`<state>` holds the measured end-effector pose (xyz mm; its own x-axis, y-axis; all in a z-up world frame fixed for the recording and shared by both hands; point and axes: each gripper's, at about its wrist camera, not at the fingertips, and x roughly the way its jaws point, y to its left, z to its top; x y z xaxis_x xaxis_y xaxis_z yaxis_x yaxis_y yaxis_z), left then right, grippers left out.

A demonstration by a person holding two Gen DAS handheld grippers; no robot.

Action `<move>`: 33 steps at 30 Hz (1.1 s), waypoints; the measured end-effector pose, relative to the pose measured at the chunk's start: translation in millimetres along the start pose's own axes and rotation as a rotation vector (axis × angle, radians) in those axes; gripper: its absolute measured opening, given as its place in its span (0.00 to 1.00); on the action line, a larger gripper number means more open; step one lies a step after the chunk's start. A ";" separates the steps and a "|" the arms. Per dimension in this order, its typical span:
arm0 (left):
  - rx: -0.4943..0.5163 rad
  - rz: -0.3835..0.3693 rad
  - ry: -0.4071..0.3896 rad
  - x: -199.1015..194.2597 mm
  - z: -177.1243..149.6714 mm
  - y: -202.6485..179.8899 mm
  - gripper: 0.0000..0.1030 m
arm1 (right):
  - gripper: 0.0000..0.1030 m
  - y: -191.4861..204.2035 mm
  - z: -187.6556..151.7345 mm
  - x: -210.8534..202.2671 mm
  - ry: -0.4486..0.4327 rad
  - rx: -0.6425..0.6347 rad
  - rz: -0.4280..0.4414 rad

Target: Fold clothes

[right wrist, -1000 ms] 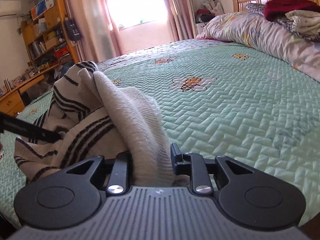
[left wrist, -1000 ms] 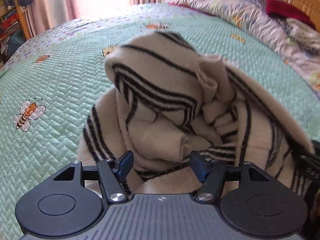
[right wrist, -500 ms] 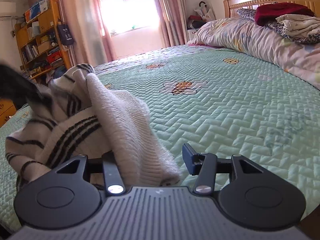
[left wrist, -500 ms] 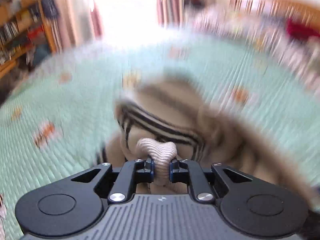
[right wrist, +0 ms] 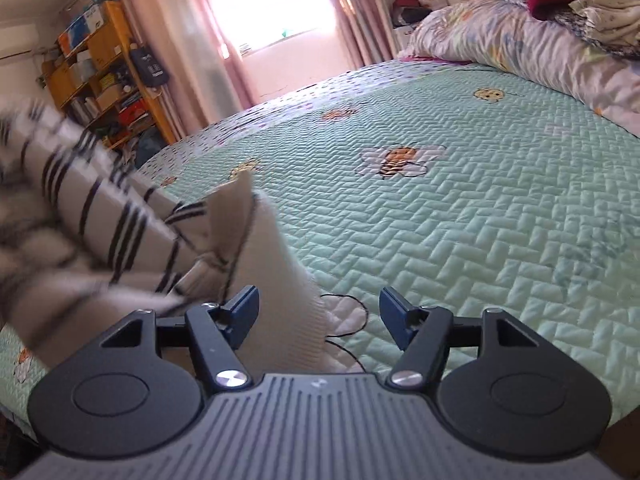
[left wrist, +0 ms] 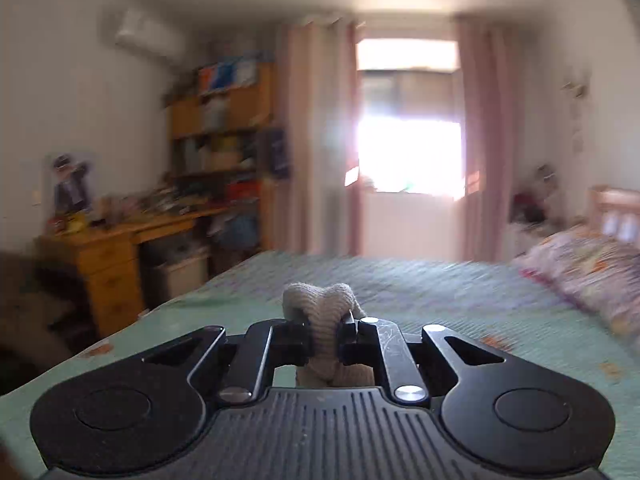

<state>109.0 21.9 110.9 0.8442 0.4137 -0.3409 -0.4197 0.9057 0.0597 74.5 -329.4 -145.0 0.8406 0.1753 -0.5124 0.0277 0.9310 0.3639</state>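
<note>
On the green quilt [right wrist: 460, 216], the left gripper [left wrist: 325, 338] pinches a bunched fold of soft, floppy striped knit [right wrist: 96, 216]. The right gripper [right wrist: 318, 312], jaws just opened wide, frames its fringed edge at seven o'clock; grip corners.

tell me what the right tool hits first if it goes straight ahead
Probably the quilt: the open right tool points slightly down at the bed, and the sweater edge lies just left of its line.
</note>
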 end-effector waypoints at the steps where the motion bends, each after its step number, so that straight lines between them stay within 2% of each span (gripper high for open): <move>1: -0.011 0.099 0.101 24.8 -11.1 19.2 0.13 | 0.66 -0.7 -0.2 0.1 0.002 0.001 -0.005; 3: -0.031 0.170 0.288 71.4 -40.0 60.5 0.14 | 0.66 -0.7 0.2 2.6 0.013 0.004 -0.007; 6: -0.051 0.255 0.505 109.5 -88.5 111.2 0.17 | 0.66 3.0 2.0 10.4 0.038 0.010 0.011; 8: -0.057 0.230 0.559 117.0 -106.1 127.1 0.17 | 0.68 10.4 5.1 19.0 0.056 0.020 0.062; 10: -0.122 0.131 0.598 114.8 -112.5 139.4 0.24 | 0.68 22.4 11.7 29.9 0.077 0.019 0.107; 13: -0.151 0.037 0.541 91.9 -114.8 142.7 0.23 | 0.70 49.7 23.7 45.7 0.041 -0.061 0.119; 14: -0.146 0.003 0.515 88.4 -110.4 139.1 0.29 | 0.72 60.1 27.6 53.6 0.026 -0.109 0.108; 18: -0.104 -0.140 0.426 78.4 -90.3 117.3 0.44 | 0.72 89.0 33.9 95.4 0.098 -0.243 0.097; 19: -0.089 -0.161 0.415 74.6 -89.9 112.1 0.58 | 0.65 93.0 34.0 104.7 0.122 -0.258 0.094; 20: -0.074 -0.180 0.405 70.8 -90.1 107.0 0.75 | 0.34 94.3 32.6 110.5 0.135 -0.275 0.071; 21: -0.059 -0.199 0.396 67.0 -90.4 101.9 0.78 | 0.14 95.5 31.2 116.0 0.147 -0.291 0.049; 23: -0.028 -0.216 0.388 64.6 -94.8 93.7 0.76 | 0.13 90.3 28.4 111.3 0.116 -0.273 0.011; 26: -0.013 -0.230 0.402 66.3 -102.9 89.2 0.76 | 0.13 70.6 25.5 71.2 -0.006 -0.247 -0.099; 27: -0.018 -0.233 0.413 68.8 -106.4 89.9 0.75 | 0.13 58.4 22.8 56.0 -0.021 -0.226 -0.122; 30: -0.016 -0.260 0.444 77.5 -118.9 88.9 0.75 | 0.13 15.2 7.5 49.8 0.071 -0.188 -0.199; 32: -0.005 -0.307 0.467 81.9 -128.2 84.7 0.75 | 0.15 -19.9 -6.7 52.5 0.146 -0.071 -0.166; 33: 0.006 -0.323 0.483 83.9 -133.8 81.0 0.74 | 0.15 -25.7 -8.1 46.2 0.133 -0.030 -0.132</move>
<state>101.2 117.6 -38.4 0.6810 0.0280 -0.7318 -0.1626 0.9801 -0.1139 108.2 -342.6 -184.3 0.7516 0.0900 -0.6535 0.1149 0.9577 0.2640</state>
